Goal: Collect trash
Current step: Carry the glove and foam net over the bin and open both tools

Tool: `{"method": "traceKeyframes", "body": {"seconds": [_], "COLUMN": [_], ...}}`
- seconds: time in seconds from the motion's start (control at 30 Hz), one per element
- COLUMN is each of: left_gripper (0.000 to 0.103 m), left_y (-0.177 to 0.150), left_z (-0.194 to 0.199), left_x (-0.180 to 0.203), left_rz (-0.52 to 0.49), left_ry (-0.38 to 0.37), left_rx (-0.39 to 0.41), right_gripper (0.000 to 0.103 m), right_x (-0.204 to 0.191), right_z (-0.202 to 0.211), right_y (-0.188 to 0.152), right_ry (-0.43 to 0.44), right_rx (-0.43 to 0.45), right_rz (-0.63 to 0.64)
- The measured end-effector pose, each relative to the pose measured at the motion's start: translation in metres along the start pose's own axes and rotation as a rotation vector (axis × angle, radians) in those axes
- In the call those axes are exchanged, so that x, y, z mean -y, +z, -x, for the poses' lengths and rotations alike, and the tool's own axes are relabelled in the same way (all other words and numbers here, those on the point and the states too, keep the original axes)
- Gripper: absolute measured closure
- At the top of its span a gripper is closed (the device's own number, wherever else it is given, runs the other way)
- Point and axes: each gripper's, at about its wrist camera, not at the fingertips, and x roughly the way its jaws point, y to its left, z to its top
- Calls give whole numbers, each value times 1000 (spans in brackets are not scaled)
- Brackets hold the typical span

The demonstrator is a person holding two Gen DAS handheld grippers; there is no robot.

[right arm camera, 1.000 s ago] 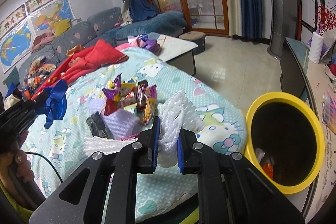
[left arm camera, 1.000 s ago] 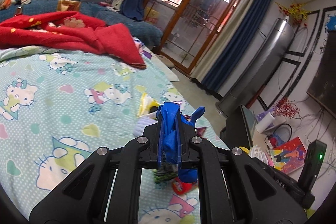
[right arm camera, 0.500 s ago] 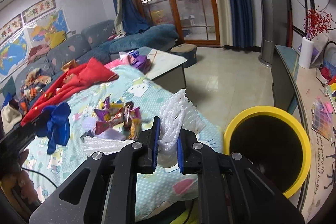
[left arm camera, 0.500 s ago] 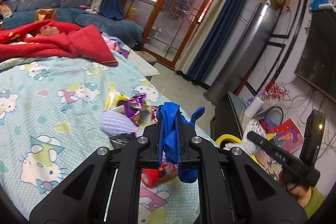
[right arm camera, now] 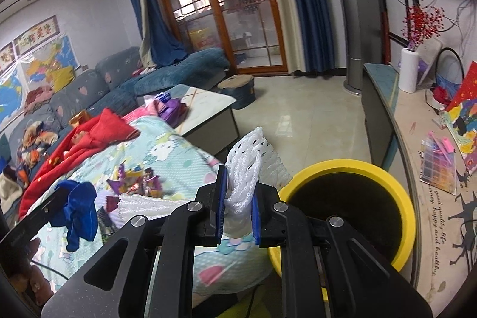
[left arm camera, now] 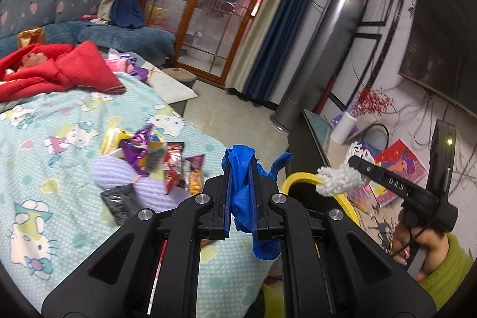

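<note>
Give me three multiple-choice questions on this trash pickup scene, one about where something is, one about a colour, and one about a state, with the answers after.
1. Where does the pile of snack wrappers lie?
A. on the cartoon-print bedspread
B. inside the bin
C. on the floor tiles

2. What colour is the rim of the trash bin?
A. red
B. yellow
C. green

3. What is the state of the left gripper?
A. open and empty
B. shut on a white foam net
C. shut on the blue glove

Answers:
1. A, the wrappers sit on the patterned bedspread in both wrist views.
2. B, the right wrist view shows a bright yellow ring around a dark inside.
3. C, blue material is pinched between the fingers, while the white foam net is in the right gripper.
</note>
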Motion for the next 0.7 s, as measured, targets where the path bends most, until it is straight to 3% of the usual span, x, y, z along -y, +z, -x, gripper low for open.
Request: {"method": "traceKeyframes", "body": {"seconds": [0.7], "left_gripper": [98], "left_y": [-20], "left_z": [-46], "left_x": [60], "left_rz": [-135], "left_ry": [-85], "left_rx": [-90], "right_gripper": [89], "right_x": [81], "right_z": [13], "right_y": [6], "right_ry": [-136], "right_rx": [46], "right_rz": [-115]}}
